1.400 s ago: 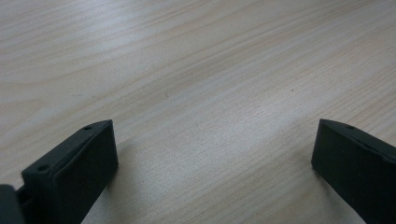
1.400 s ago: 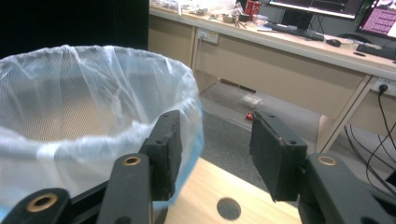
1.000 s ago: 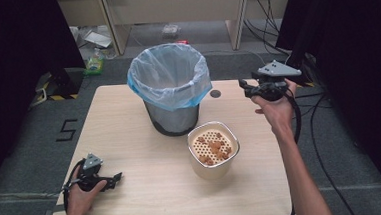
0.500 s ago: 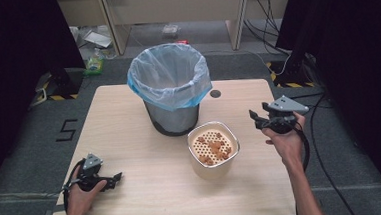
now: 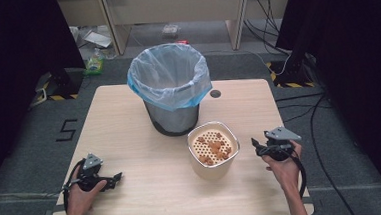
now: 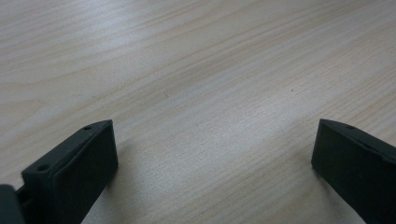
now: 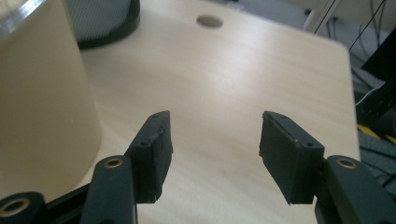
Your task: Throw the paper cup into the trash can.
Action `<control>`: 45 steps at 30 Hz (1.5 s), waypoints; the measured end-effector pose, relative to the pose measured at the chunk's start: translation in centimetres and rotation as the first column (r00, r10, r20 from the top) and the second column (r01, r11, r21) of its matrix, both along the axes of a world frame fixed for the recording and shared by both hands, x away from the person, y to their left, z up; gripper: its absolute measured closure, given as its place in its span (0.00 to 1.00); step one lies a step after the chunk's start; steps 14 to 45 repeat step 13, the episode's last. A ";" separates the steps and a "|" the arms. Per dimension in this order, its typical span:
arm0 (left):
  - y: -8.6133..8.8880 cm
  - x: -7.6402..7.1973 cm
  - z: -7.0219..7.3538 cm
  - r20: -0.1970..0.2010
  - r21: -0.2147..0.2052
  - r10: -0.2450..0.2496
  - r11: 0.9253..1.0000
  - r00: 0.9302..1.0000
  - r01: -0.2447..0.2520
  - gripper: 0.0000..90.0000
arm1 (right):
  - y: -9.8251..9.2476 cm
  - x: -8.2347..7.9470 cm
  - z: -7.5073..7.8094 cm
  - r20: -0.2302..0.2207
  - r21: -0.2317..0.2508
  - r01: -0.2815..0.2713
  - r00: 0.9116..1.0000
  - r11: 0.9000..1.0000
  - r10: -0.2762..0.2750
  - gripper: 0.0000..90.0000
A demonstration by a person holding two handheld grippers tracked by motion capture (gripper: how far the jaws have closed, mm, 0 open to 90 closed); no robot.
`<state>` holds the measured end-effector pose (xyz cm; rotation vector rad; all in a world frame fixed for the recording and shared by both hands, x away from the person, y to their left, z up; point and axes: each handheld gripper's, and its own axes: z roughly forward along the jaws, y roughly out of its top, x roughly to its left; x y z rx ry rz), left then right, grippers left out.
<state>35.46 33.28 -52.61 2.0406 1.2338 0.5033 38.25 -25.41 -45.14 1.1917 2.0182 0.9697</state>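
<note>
A cream tub [image 5: 213, 150] with a perforated insert and brown pieces on it stands right of the table's middle. In the right gripper view the tub's wall [image 7: 42, 98] rises at the left. My right gripper [image 5: 255, 146] hovers low just right of the tub, pointing toward it and apart from it. Its jaws [image 7: 212, 140] are open and have just been opening, with only bare table between them. My left gripper [image 5: 115, 179] rests at the front left of the table, jaws [image 6: 215, 154] wide open over bare wood.
A grey bin lined with a pale blue bag [image 5: 170, 88] stands behind the tub; its dark base [image 7: 105, 21] shows in the right gripper view. A cable hole [image 5: 215, 93] sits near the wooden table's [image 5: 125, 136] far edge. Cables lie on the floor at right.
My right hand has come down from beside the bin's rim toward the table's front right, ending next to the cream tub. The left hand has stayed put.
</note>
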 end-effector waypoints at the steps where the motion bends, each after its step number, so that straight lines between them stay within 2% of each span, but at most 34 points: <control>1: 0.0 0.0 0.0 0.000 0.000 0.000 1.000 1.000 0.000 0.00 | 0.0 -0.1 -0.3 -0.007 0.001 0.003 1.000 1.000 -0.003 0.49; 7: 0.0 0.0 0.0 0.000 0.000 0.000 1.000 1.000 0.000 0.00 | 0.0 -0.5 -2.1 -0.056 0.013 0.003 0.998 1.000 -0.003 0.46; 9: 0.0 0.0 0.0 0.000 0.001 0.000 1.000 1.000 0.000 0.00 | 0.1 -0.4 -2.5 -0.082 -0.005 0.017 0.997 1.000 -0.017 0.44; 11: 0.0 0.0 0.0 0.000 0.000 0.000 1.000 1.000 0.000 0.00 | 0.3 -0.5 -3.0 -0.098 0.010 0.009 0.995 1.000 -0.008 0.45; 13: 0.0 0.0 0.0 0.000 0.000 0.000 1.000 1.000 0.000 0.00 | 0.4 -0.4 -3.4 -0.116 0.004 0.004 0.993 1.000 -0.004 0.44; 45: 0.0 0.0 0.0 0.000 0.000 0.000 1.000 1.000 0.000 0.00 | 0.4 -0.4 -3.4 -0.116 0.004 0.004 0.993 1.000 -0.004 0.44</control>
